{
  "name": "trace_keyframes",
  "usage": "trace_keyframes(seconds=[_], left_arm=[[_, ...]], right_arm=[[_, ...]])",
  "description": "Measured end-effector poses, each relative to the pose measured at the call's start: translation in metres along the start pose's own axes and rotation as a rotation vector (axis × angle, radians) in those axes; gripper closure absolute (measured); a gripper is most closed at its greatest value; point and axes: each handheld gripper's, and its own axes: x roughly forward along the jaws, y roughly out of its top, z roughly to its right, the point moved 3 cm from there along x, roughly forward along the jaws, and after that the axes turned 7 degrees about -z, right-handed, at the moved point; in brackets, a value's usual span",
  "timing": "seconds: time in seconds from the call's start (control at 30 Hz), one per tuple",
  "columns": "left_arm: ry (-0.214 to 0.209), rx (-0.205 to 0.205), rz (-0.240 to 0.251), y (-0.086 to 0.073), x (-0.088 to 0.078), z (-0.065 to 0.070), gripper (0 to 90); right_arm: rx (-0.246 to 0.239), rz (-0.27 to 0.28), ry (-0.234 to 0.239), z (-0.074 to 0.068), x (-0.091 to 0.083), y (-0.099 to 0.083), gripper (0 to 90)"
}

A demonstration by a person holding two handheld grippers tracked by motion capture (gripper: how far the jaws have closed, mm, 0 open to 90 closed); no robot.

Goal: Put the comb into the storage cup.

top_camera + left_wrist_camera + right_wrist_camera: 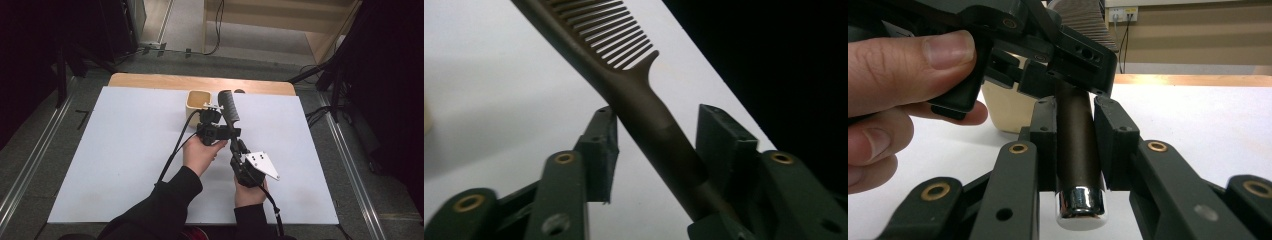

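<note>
A dark brown comb (231, 107) with a chrome end cap stands tilted above the white sheet, teeth end up and away from me. My right gripper (235, 146) is shut on the lower part of the comb's handle (1078, 145), both pads pressed against it. Higher up the handle, my left gripper (222, 132) comes in from the left. In the left gripper view the handle (659, 145) lies between the jaws of the left gripper (659, 125), close against the right pad (724, 142), with a gap at the left pad. The left gripper (1048, 55) also appears in the right gripper view.
A cream square cup (196, 105) stands just behind the grippers on the white sheet (125, 150) that covers the wooden table. The cup (1005, 112) shows behind the left hand's fingers. Cables trail back from both grippers. Dark stands and floor rails flank the table.
</note>
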Motion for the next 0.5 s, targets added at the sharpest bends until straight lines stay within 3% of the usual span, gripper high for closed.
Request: trace_keyframes(seconds=[0.2, 0.5], left_arm=[[-0.044, -0.040, -0.006, 0.0000, 0.0000, -0.0028, 58.1], [-0.107, -0.064, -0.017, -0.0008, -0.0019, -0.0061, 63.7]], right_arm=[[0.001, 0.000, -0.002, -0.0003, 0.0004, -0.0006, 70.3], [0.006, -0.012, 0.005, -0.0010, 0.0017, -0.0030, 70.2]])
